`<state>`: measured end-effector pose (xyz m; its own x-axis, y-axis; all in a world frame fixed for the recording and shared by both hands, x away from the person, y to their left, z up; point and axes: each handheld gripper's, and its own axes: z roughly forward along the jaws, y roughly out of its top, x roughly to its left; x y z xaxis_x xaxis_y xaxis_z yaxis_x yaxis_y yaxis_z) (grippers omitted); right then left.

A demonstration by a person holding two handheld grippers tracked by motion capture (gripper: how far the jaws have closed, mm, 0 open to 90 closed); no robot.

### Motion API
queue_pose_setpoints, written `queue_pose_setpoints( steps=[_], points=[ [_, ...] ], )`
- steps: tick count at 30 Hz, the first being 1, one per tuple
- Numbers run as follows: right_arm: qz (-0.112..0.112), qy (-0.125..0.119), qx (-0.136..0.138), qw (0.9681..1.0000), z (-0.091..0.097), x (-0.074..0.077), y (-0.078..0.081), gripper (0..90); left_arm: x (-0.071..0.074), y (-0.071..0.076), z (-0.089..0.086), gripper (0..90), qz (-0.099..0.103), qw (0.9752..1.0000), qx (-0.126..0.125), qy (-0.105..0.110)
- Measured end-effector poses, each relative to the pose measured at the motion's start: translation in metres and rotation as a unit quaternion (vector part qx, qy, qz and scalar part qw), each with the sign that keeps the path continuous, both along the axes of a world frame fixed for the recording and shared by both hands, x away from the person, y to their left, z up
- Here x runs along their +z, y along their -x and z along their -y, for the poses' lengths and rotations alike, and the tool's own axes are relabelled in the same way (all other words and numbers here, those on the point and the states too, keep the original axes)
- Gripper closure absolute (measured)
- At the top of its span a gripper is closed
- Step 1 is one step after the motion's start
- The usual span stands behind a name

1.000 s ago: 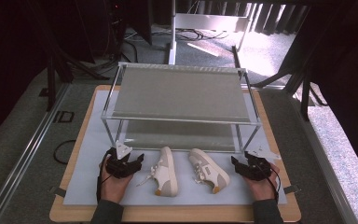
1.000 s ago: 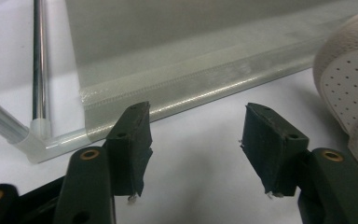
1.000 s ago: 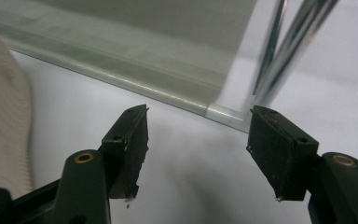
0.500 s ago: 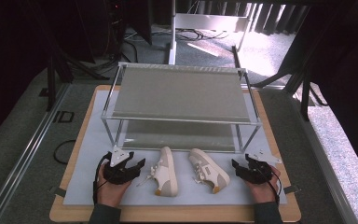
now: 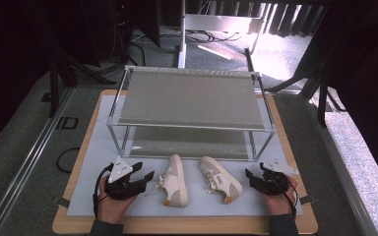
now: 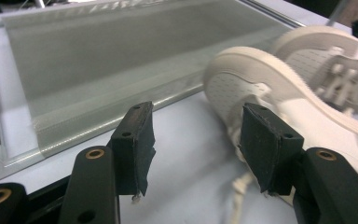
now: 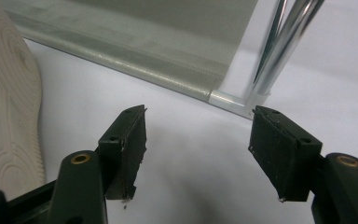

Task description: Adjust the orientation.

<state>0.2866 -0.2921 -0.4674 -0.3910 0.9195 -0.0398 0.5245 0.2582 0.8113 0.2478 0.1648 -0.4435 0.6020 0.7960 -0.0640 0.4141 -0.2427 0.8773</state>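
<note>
Two white sneakers lie side by side on a pale mat (image 5: 103, 137), in front of a two-tier metal shoe rack (image 5: 192, 98). My left gripper (image 5: 145, 171) is open and empty, its tips just left of the left sneaker (image 5: 174, 182). In the left gripper view the jaws (image 6: 198, 144) stand apart, the sneaker's side (image 6: 261, 88) is close behind the right jaw, and the other sneaker (image 6: 335, 60) lies beyond. My right gripper (image 5: 253, 173) is open and empty, a little right of the right sneaker (image 5: 220, 179). Its own view shows bare mat between its jaws (image 7: 205, 149) and a sneaker sole (image 7: 9, 93) at far left.
The mat lies on a wooden board (image 5: 177, 227). The rack's lower shelf (image 6: 121, 60) runs close behind the shoes, and its chrome corner leg (image 7: 270, 51) stands just ahead of my right gripper. Dark floor, cables and stands surround the board.
My left gripper has moved right and slightly up, closer to the left sneaker. The right gripper and both sneakers have stayed where they were.
</note>
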Motion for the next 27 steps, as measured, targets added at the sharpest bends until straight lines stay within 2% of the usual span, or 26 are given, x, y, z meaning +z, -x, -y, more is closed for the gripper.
queue_pose_setpoints(
  steps=[5, 9, 10, 12, 16, 20, 24, 27],
  points=[
    [0.005, -0.002, -0.001, 1.0000, 0.003, 0.003, 0.004, 35.9, -0.006, 0.012, 0.002, 44.2, -0.005, 0.9997, -0.019, -0.017],
    [0.008, -0.004, -0.003, 1.0000, 0.004, 0.004, 0.005, 35.9, -0.017, 0.017, 0.005, 44.3, -0.020, 0.9990, -0.032, -0.026],
    [0.009, -0.003, -0.004, 0.9999, 0.004, 0.004, 0.006, 35.9, -0.021, 0.017, 0.007, 44.2, -0.031, 0.9985, -0.035, -0.029],
    [0.011, -0.003, -0.004, 0.9999, 0.003, 0.005, 0.006, 35.9, -0.025, 0.016, 0.010, 44.2, -0.036, 0.9978, -0.039, -0.038],
    [0.015, -0.002, -0.002, 0.9999, 0.002, 0.006, 0.006, 35.9, -0.030, 0.012, 0.017, 44.4, -0.045, 0.9970, -0.052, -0.036],
    [0.013, -0.002, -0.003, 0.9999, 0.003, 0.005, 0.006, 35.9, -0.033, 0.006, 0.024, 48.3, -0.055, 0.9961, -0.059, -0.035],
    [0.010, -0.001, -0.004, 0.9999, 0.003, 0.004, 0.005, 35.9, -0.032, 0.002, 0.027, 53.6, -0.055, 0.9958, -0.067, -0.028],
    [0.010, 0.001, -0.003, 0.9999, 0.002, 0.004, 0.005, 35.9, -0.033, -0.001, 0.031, 53.5, -0.053, 0.9953, -0.075, -0.032]
  ],
)
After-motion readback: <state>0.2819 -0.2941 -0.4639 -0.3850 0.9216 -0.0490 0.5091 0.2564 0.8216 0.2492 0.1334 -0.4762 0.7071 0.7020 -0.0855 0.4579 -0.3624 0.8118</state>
